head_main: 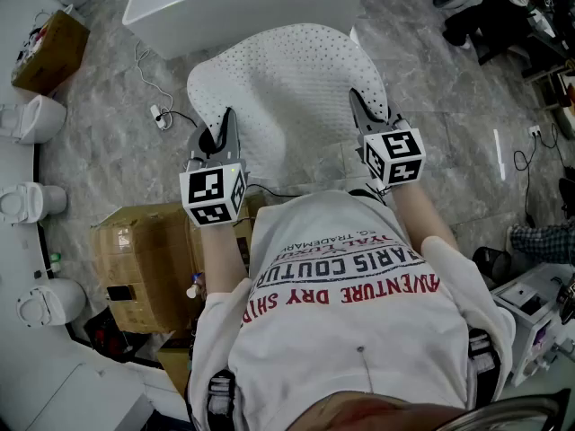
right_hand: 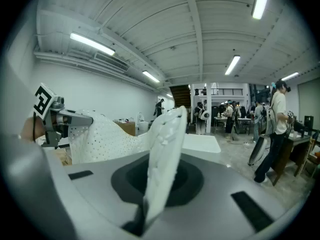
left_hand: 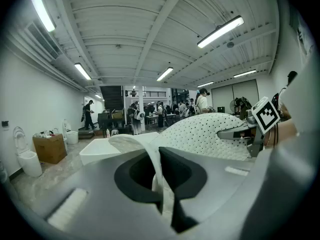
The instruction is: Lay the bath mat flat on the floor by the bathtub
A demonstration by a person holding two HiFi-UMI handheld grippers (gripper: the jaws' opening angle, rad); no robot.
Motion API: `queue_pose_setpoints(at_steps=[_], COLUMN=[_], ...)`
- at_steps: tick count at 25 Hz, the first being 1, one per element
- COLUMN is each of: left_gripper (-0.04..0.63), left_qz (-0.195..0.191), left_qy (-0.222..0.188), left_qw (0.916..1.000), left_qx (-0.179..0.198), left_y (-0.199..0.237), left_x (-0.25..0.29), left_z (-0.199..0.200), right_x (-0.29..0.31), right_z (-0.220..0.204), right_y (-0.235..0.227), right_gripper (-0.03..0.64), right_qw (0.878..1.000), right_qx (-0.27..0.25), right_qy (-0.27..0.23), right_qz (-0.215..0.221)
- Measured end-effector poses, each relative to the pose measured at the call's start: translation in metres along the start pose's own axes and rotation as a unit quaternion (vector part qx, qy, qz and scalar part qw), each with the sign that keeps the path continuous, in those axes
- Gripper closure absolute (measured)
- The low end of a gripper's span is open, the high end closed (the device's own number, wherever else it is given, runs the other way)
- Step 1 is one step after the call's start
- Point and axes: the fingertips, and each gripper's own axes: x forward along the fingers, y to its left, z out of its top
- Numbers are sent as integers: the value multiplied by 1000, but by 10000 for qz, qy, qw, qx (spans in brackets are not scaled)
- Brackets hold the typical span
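Note:
The white dotted bath mat (head_main: pixel 287 79) hangs arched in the air between my two grippers, above the grey marble floor, just in front of the white bathtub (head_main: pixel 243 3). My left gripper (head_main: pixel 220 133) is shut on the mat's left edge. My right gripper (head_main: pixel 361 108) is shut on its right edge. In the left gripper view the mat's edge (left_hand: pixel 161 174) is pinched between the jaws, and the right gripper (left_hand: pixel 245 131) shows beyond the mat's bulge (left_hand: pixel 205 134). In the right gripper view the mat's edge (right_hand: pixel 162 154) stands upright in the jaws, with the left gripper (right_hand: pixel 65 119) beyond it.
Cardboard boxes (head_main: pixel 148 259) stand on the floor at my lower left, with white toilets (head_main: pixel 36 119) along the left wall. A cable with a plug (head_main: pixel 160 115) lies left of the mat. Someone's leg (head_main: pixel 544 241) is at the right edge. Several people stand far off.

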Motion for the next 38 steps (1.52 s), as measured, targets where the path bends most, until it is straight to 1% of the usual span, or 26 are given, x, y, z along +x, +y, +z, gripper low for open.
queue_pose_setpoints(at_steps=[7,10,16,21,25,29,33,38], left_gripper=[575,575,575,575,575,575,575,575], left_qz=[-55,-29,143,385,570,903,1166,1236], left_qy=[-37,-3,168,332,485,626,825,1046], left_qw=[9999,9999,9992,9968,9945,9911,9869,9836], left_qx=[-81,-129,-321,-617,-735,-754,-756,-797], left_y=[3,10,22,32,48,79,113,146], left_x=[5,6,8,17,35,58,103,176], left_z=[4,1,-12,-27,-35,-40,-36,-25], right_x=[6,12,26,51,89,146,208,286], right_z=[3,3,-3,-11,-17,-19,-11,11], right_y=[-1,2,2,-1,-8,-11,-30,-67], right_gripper=[602,603,602,602,603,602,602,602], right_qw=[10000,9999,9991,9968,9948,9918,9880,9844], right_qx=[-45,-22,125,114,174,201,305,540], right_qy=[38,72,307,542,664,769,831,883], right_qz=[10,85,258,570,748,1005,1268,1422])
